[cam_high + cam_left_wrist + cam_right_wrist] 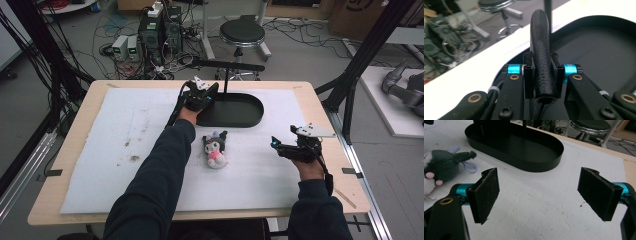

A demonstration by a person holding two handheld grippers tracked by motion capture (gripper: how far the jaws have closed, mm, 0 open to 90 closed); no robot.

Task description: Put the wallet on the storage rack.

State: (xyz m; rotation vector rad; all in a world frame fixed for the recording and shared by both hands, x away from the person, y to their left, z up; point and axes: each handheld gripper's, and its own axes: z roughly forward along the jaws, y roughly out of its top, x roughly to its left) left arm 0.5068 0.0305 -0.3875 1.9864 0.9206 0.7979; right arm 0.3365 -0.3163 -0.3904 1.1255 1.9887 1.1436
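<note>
My left gripper (200,97) hangs over the left end of a black oval tray (252,120) at the back of the table. In the left gripper view its jaws (543,75) are shut on a black textured leather-like strap (539,37), which rises upright between the pads above the tray floor (599,50). A thin black T-shaped stand (226,80) rises from the tray. A small plush toy (216,148), dark with a white face and pink body, lies on the mat in front of the tray. My right gripper (277,145) hovers open to its right, with the pads (486,195) wide apart over bare mat.
A white foam mat (125,150) covers most of the wooden table. In the right gripper view the plush toy (444,166) lies at the left and the tray (536,167) lies ahead. Beyond the table stand a stool (242,34), computer boxes (150,30) and floor cables.
</note>
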